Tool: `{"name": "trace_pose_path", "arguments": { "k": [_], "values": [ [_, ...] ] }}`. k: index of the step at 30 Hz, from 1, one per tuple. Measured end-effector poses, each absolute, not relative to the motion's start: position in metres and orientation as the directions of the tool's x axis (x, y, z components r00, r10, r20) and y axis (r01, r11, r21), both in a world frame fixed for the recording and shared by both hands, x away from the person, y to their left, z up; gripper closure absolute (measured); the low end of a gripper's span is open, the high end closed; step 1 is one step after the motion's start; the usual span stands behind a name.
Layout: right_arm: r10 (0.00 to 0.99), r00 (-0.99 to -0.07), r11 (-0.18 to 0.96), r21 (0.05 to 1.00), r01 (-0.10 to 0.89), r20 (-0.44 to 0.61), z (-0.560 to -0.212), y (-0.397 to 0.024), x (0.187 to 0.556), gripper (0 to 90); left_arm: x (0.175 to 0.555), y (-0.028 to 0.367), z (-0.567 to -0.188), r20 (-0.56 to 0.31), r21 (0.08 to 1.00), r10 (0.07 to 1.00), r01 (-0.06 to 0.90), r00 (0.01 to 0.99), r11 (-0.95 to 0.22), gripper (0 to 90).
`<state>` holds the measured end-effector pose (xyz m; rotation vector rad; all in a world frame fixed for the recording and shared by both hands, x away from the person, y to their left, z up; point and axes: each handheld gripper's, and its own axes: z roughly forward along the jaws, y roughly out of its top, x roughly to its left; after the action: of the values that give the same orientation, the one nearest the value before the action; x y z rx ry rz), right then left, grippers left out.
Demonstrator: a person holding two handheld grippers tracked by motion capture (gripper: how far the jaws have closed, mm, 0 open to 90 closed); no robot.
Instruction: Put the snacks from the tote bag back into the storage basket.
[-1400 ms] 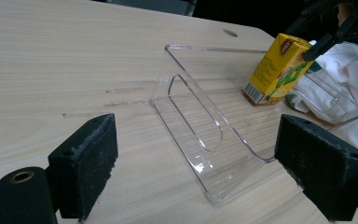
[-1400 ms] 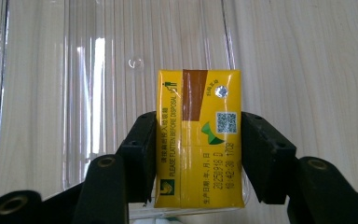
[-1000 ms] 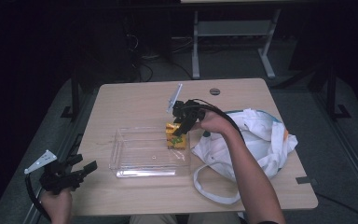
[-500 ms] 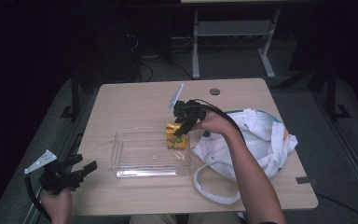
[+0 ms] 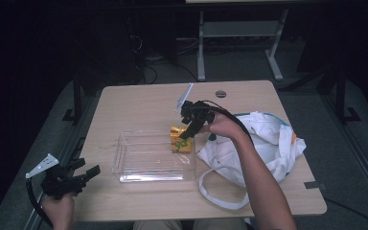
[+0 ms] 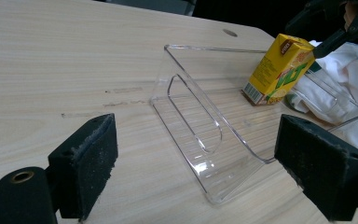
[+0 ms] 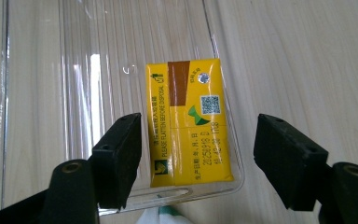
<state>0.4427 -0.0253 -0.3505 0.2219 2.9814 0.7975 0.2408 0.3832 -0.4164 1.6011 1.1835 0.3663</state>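
A yellow juice carton (image 5: 180, 140) stands inside a clear plastic tray (image 5: 148, 170) on the wooden table (image 5: 134, 103), tucked into the tray's corner at about two o'clock from the tray's middle. The right gripper (image 5: 190, 125) hangs just above the carton, pointing down at it; its jaws have just been opening, and in the right gripper view the carton (image 7: 189, 122) sits between the two black pads (image 7: 121, 156) with the left pad just beside it and the right pad clear of it, so nothing is gripped. A white cloth bag (image 5: 263, 143) lies at three o'clock from the tray, touching its side. The left gripper (image 5: 84, 174) rests off the table's edge at about eight o'clock from the tray, its jaws spread wide and empty, looking across at the tray (image 6: 200, 135) and the carton (image 6: 279, 70).
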Motion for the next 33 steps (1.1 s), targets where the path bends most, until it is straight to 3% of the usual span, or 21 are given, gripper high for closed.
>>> {"name": "trace_pose_path", "arguments": {
  "k": [33],
  "values": [
    [0.223,-0.975,0.797,0.578,0.176,-0.011,-0.331,-0.067,0.436,28.8,0.241,0.382,-0.417,-0.317,0.863,0.829,0.502,0.462,0.05,12.7]
  ]
}}
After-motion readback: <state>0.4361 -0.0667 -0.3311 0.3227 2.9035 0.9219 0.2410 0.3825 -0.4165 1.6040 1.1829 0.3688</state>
